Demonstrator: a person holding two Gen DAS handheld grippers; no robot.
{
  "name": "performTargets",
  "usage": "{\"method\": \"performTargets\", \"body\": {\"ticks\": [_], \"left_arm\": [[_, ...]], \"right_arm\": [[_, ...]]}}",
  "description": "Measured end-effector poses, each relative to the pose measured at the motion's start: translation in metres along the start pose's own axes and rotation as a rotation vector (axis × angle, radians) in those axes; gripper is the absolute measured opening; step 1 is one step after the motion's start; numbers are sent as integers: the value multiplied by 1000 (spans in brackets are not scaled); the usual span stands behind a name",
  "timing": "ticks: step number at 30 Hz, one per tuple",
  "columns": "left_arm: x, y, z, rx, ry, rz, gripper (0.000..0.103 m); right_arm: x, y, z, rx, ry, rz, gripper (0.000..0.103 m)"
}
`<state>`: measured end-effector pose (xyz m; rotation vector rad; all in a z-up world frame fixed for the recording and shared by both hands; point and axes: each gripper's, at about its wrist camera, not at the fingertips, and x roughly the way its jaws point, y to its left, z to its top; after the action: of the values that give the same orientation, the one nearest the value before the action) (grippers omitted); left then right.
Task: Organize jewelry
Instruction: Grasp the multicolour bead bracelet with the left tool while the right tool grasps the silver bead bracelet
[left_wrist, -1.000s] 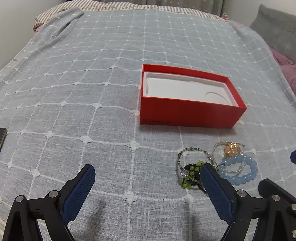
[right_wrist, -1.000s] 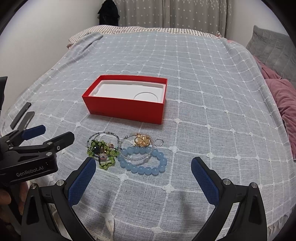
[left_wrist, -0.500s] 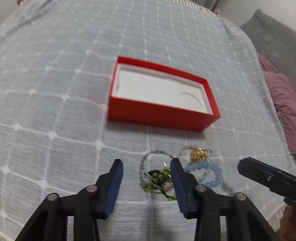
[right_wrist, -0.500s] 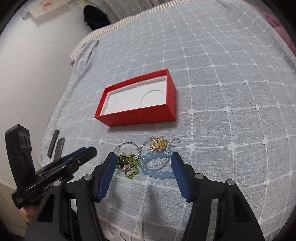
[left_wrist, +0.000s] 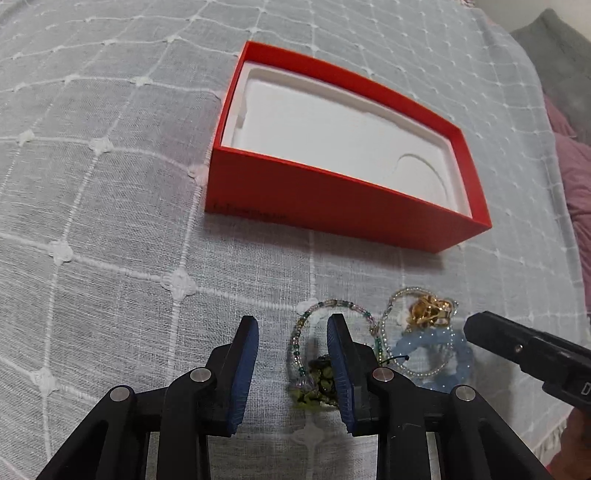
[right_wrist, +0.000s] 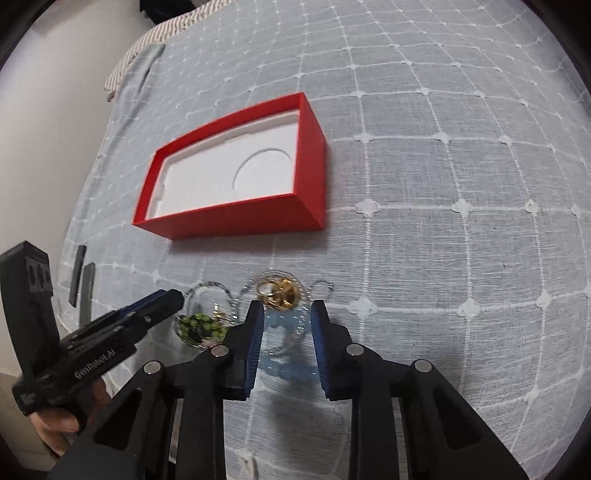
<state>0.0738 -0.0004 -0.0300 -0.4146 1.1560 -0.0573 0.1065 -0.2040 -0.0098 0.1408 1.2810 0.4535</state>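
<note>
While both grippers' fingers close on nothing, the left gripper (left_wrist: 291, 328) half hides the green beads (left_wrist: 317, 384).

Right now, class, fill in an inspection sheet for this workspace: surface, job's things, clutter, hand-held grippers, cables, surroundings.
Surface: grey grid-stitched bedspread.
Job's things: open red box, white insert bare; blue bead bracelet, green bead cluster, gold piece, thin beaded strands heaped in front of it.
Clutter: two dark strips at the bed's edge.
Hand-held grippers: left hand-held gripper closing over bare cloth; right hand-held gripper closing over the blue bracelet, not gripping.
Cables: nothing seen.
Surroundings: white wall, pink bedding.
</note>
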Motion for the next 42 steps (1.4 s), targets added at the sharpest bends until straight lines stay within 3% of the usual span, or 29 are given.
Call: {"method": "performTargets", "body": {"ticks": [10, 18, 21, 24, 26, 33, 42], "left_arm": [[6, 7, 3, -4, 10, -24, 28], [10, 5, 1, -1, 15, -35, 21], [13, 2, 2, -7, 13, -40, 13], [12, 2, 2, -16, 4, -59, 2], [10, 2, 1, -14, -7, -69, 0], [-3, -2, -2, -2, -45, -104, 0], [-27, -12, -1, 30, -88, -202, 0]], "right_arm": [[12, 5, -5, -26, 30, -49, 17], [24, 11, -13, 3, 61, -26, 16], [32, 2, -13, 74, 77, 21, 16], [29, -8, -13, 149, 67, 120, 11], [25, -10, -13, 162, 50, 123, 8], [15, -14, -12, 164, 20, 131, 8], [-6, 3, -9, 82, -73, 212, 8]]}}
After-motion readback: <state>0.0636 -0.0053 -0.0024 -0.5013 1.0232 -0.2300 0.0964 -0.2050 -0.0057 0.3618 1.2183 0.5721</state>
